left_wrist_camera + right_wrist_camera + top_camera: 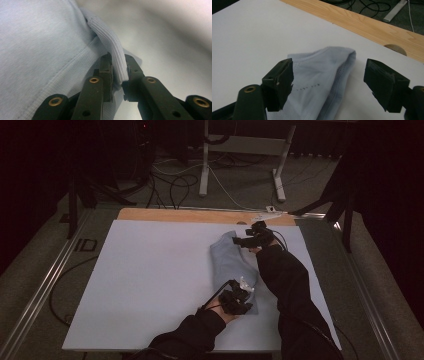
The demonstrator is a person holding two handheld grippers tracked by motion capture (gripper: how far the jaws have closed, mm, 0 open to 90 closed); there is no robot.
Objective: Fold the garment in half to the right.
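Observation:
A folded pale blue garment (pixel 229 262) lies on the white tabletop (pixel 150 280), right of centre. My left gripper (pixel 244 287) sits at the garment's near end, shut on its ribbed cuff (pixel 110 45); in the left gripper view the cuff runs down between the two black jaws of that gripper (pixel 119 75). My right gripper (pixel 246 240) hovers at the garment's far end. In the right gripper view that gripper (pixel 329 75) stands wide open above the rounded end of the garment (pixel 317 87), with nothing pressed between the pads.
A wooden strip (pixel 190 215) borders the far side of the white surface, with a round hole (pixel 395 48) in it. Beyond it lie floor cables (pixel 175 185) and a white metal frame (pixel 205 165). Bare white surface spreads to the left of the garment.

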